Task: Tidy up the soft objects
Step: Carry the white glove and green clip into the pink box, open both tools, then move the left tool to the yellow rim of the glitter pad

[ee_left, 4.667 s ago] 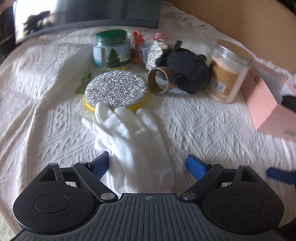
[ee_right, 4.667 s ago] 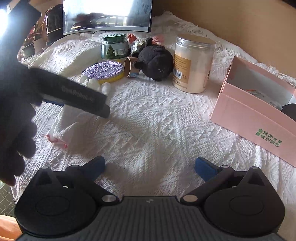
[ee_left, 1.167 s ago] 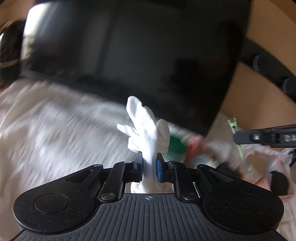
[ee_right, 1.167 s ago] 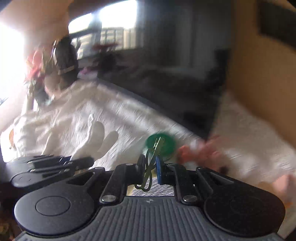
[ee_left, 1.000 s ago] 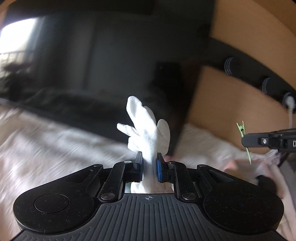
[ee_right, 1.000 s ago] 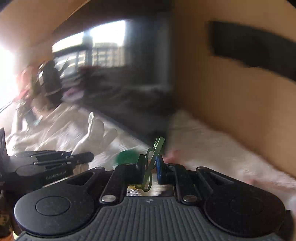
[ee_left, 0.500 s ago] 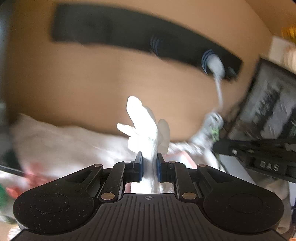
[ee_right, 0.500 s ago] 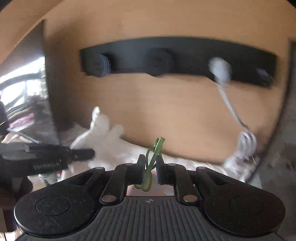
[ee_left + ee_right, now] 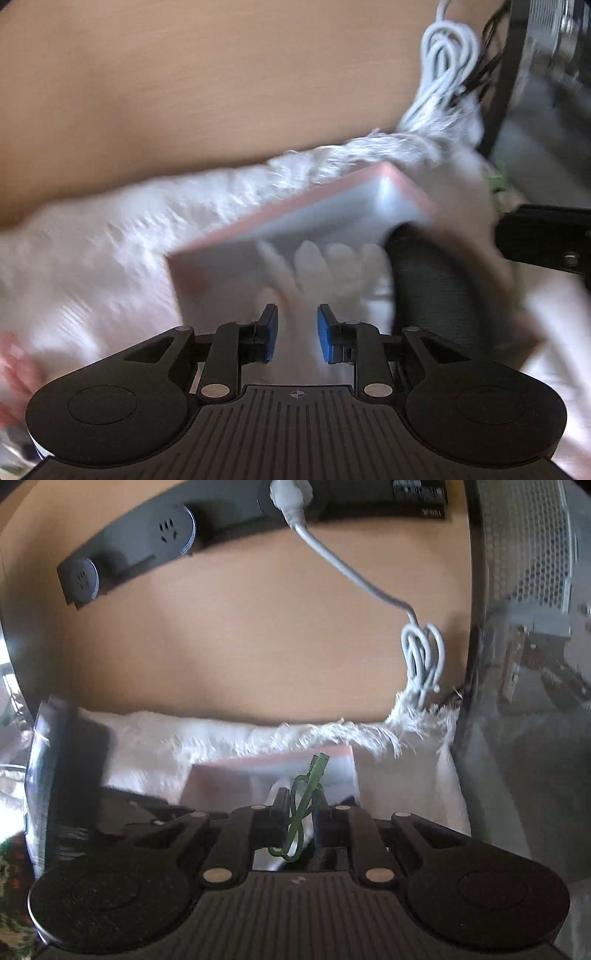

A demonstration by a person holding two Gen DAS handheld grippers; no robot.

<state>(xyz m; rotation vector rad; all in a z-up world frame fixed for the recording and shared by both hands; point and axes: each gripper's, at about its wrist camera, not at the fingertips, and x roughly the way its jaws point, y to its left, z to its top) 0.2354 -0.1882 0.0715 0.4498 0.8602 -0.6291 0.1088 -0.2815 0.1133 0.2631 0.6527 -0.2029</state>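
One white glove (image 9: 325,273) lies blurred in one pink box (image 9: 295,221), between the fingers of the left gripper (image 9: 297,334), which are opening with no pad pressing on it. One dark object (image 9: 432,291) sits in the box to its right. The right gripper (image 9: 298,814) is clamped on one green clip (image 9: 306,794) above the box. The white fringed cloth (image 9: 229,738) covers the table against a wooden wall (image 9: 240,646) bearing one black power strip (image 9: 177,528) and one white cable (image 9: 421,653).

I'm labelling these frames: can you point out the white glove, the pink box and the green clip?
white glove (image 9: 325,266), left wrist view, on its fingers inside the box.
pink box (image 9: 295,203), left wrist view, on its far rim.
green clip (image 9: 308,788), right wrist view, on its upper stem between the gripper's pads.
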